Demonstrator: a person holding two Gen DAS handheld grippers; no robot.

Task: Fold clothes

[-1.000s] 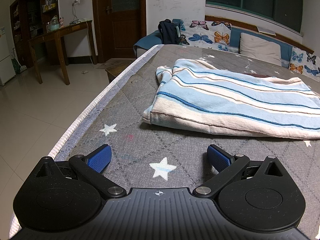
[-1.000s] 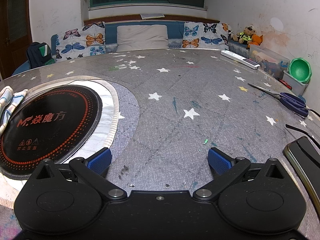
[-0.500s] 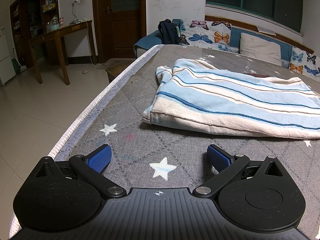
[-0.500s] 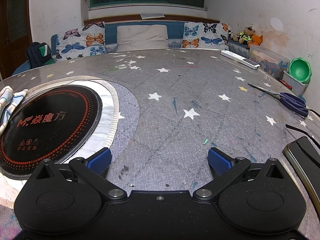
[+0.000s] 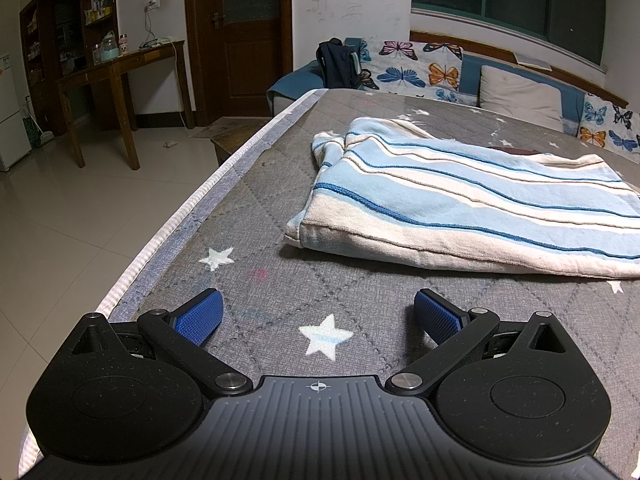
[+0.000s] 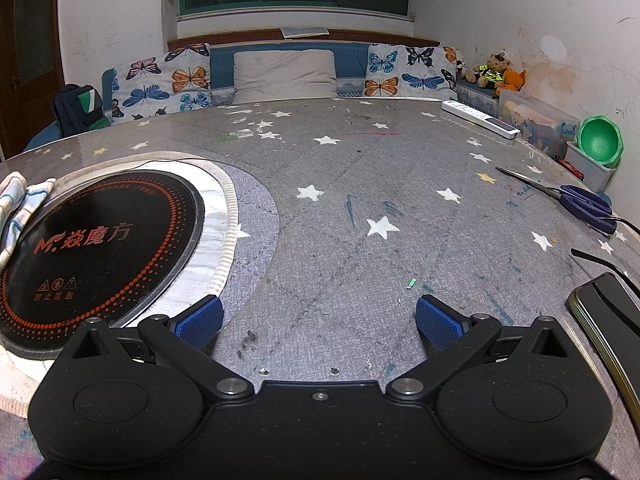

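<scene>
A folded blue-and-cream striped cloth [image 5: 460,204] lies on the grey star-patterned table cover [image 5: 280,280], ahead and to the right of my left gripper [image 5: 316,316]. That gripper is open and empty, low over the cover near the table's left edge. My right gripper [image 6: 320,320] is open and empty over the grey cover. A corner of the striped cloth [image 6: 20,204] shows at the far left of the right wrist view.
A black round induction plate [image 6: 96,248] sits left of the right gripper. Scissors [image 6: 576,200], a cable, a dark phone-like slab [image 6: 612,320] and a white remote [image 6: 480,118] lie to the right. The table edge [image 5: 192,204] drops to tiled floor on the left.
</scene>
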